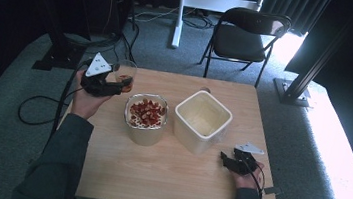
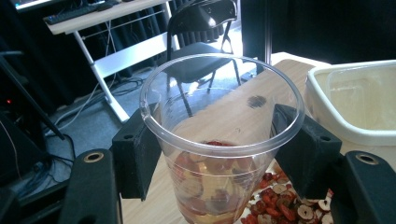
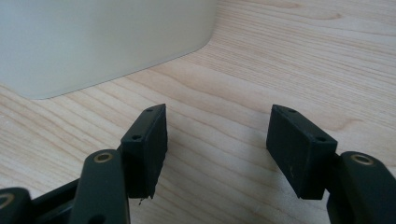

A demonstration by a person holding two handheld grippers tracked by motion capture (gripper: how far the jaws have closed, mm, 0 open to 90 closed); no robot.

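My left gripper [image 1: 125, 83] [image 2: 219, 154] is shut on a clear plastic cup [image 1: 124, 75] [image 2: 219, 140], one pad on each side below the rim. The cup stands upright above the table's far left corner and holds some dried red fruit slices at its bottom. Just to its right stands a clear container [image 1: 145, 118] filled with the same red slices [image 2: 285, 205]. A white square tub [image 1: 202, 121] [image 2: 359, 105] [image 3: 93, 42] sits right of that, with nothing in it. My right gripper [image 1: 225, 159] [image 3: 217, 144] rests low on the table near the tub's front right corner, open, nothing between its jaws.
The wooden table [image 1: 171, 174] has bare room along its front half. Behind it a black folding chair [image 1: 244, 37] stands on the grey carpet, with a white desk frame [image 1: 182, 9] and cables to the left.
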